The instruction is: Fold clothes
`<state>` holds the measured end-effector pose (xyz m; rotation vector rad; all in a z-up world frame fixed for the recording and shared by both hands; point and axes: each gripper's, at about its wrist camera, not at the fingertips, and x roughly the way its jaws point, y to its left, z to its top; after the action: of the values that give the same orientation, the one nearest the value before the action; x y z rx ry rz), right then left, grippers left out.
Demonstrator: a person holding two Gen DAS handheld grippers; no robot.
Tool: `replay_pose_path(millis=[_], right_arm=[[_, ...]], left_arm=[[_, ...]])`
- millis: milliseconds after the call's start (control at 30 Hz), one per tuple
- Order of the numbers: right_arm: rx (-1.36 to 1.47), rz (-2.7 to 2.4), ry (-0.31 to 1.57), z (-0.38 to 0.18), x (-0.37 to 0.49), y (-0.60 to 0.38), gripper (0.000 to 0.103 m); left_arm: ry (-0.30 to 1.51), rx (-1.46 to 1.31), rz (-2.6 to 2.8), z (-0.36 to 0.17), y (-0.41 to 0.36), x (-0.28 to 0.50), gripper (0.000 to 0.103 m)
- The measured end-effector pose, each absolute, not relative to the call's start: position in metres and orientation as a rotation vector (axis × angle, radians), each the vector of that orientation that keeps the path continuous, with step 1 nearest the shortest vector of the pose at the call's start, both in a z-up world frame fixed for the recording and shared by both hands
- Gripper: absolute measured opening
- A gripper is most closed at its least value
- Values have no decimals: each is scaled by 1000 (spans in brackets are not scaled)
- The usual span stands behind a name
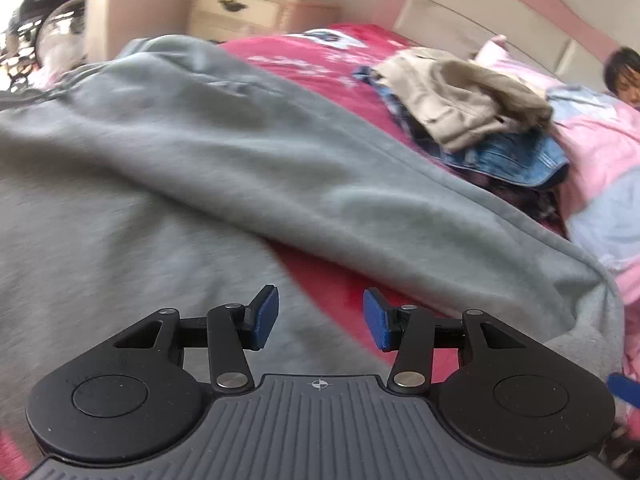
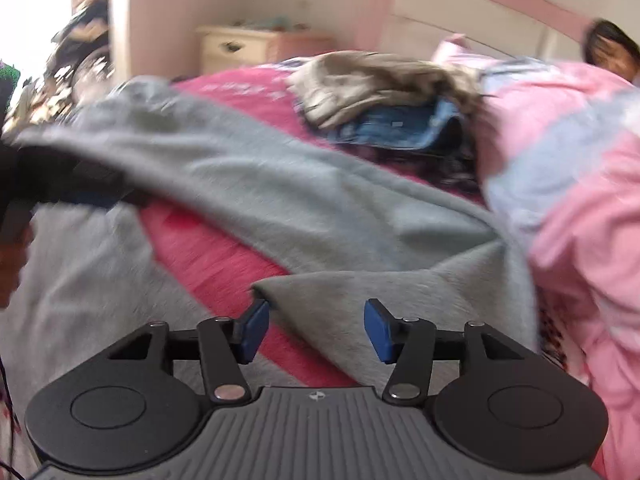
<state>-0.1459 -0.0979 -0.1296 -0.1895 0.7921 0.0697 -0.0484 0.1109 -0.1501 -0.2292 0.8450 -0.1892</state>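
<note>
Left wrist view: left gripper (image 1: 320, 320) over grey sweatpants (image 1: 180, 152) spread on red bed sheet (image 1: 332, 280); jaws apart, nothing between. Risk judged: closing here catches sheet, not cloth, since gap sits over bare red. Beige garment (image 1: 452, 92) atop denim jacket (image 1: 516, 160) heaped beyond, near pink quilt (image 1: 600, 140); nightstand (image 1: 256, 8) behind.

Right wrist view: right gripper (image 2: 316, 330) with jaws apart, grey hem corner between pads, not pinched. Risk judged: loose leg slumping back, fold undone. Pink quilt crowding fabric's right edge; clothes pile close beyond, limiting room to lay fold flat.
</note>
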Motion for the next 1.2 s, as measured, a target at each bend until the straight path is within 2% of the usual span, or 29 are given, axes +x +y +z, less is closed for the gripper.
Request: replay_pose_path(millis=[100, 167, 200, 233, 300, 367, 500, 567, 600, 667, 733, 867, 1033, 1133, 1200], right_arm=[[-246, 76, 817, -148, -131, -86, 61], [-263, 35, 834, -162, -121, -85, 37], [-239, 10, 832, -162, -118, -92, 15], [-196, -21, 820, -158, -118, -101, 9], [-127, -87, 774, -141, -124, -123, 8], [-174, -174, 697, -116, -141, -141, 8], [-568, -345, 636, -91, -168, -170, 11], [-791, -412, 692, -99, -174, -188, 26], [-879, -445, 721, -105, -178, -199, 43], [-1014, -470, 755, -113, -188, -213, 52], [-1100, -475, 762, -114, -203, -215, 54], [-899, -481, 737, -80, -227, -206, 55], [-221, -316, 636, -20, -219, -216, 55], [-8, -152, 660, -30, -190, -217, 53], [-67, -55, 680, -51, -168, -197, 52]], left_arm=[[849, -217, -221, -152, 99, -45, 47], [850, -206, -238, -155, 95, -44, 47], [850, -203, -244, -156, 95, -44, 47], [849, -201, -248, -158, 95, -44, 47], [852, -201, -258, -161, 97, -43, 47], [859, -211, -271, -164, 99, -42, 47], [867, -209, -294, -170, 101, -39, 47], [871, -205, -301, -173, 101, -36, 47], [873, -204, -305, -174, 101, -35, 47], [874, -203, -307, -174, 100, -33, 47], [880, -202, -310, -175, 98, -31, 47], [886, -198, -317, -174, 97, -28, 47], [928, -245, -339, -171, 99, -22, 47], [954, -256, -373, -164, 104, -19, 47], [963, -243, -393, -159, 109, -19, 47]])
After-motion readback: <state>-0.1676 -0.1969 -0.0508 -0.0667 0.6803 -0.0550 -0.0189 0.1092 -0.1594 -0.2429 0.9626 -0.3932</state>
